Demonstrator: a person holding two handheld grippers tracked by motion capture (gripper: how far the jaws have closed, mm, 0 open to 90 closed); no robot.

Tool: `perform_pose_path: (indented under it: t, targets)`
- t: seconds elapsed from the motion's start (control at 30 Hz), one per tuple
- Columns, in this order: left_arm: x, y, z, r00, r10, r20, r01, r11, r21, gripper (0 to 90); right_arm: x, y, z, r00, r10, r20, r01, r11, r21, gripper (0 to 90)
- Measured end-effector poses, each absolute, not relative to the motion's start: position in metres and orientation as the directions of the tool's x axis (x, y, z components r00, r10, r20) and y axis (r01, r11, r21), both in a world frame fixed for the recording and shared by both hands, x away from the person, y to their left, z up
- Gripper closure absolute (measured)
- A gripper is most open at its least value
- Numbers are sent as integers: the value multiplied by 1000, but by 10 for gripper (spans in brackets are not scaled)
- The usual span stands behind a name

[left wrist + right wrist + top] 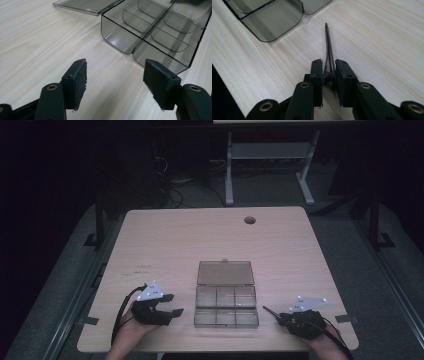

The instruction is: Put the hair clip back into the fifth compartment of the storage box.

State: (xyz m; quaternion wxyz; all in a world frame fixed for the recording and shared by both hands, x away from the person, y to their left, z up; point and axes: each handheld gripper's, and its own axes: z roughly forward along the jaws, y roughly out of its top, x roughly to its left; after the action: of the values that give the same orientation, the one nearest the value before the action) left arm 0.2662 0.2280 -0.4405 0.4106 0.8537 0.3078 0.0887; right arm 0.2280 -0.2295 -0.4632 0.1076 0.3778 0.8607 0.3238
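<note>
On a pale wooden table, a person works a handheld gripper in each hand on either side of a smoky clear compartment box, its hinged lid laid flat open behind six empty cells. The left gripper waits just beside the box's left wall with its jaws standing apart and nothing between them, well placed to steady the case if it slides. The right gripper, near the box's right front corner, has its pads squeezed against a pair of slim dark tweezers, whose tips are pressed together and point toward the box.

The step in hand looks to be securing the tweezers as a tool. To do it well, the grip should sit square across the rear of the two blades, as it does here, so that the tips meet cleanly rather than crossing. A light, even squeeze seems wiser than a hard one: too much pressure could twist so thin a tool sideways between the pads.
</note>
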Motion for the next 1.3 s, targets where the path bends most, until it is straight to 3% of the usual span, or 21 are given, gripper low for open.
perform_pose_path:
  t: [1.3]
  targets:
    - [267, 229, -440, 786, 609, -109, 464, -464, 755, 277, 235, -248, -428, -683, 723, 101, 532, 399, 747, 775]
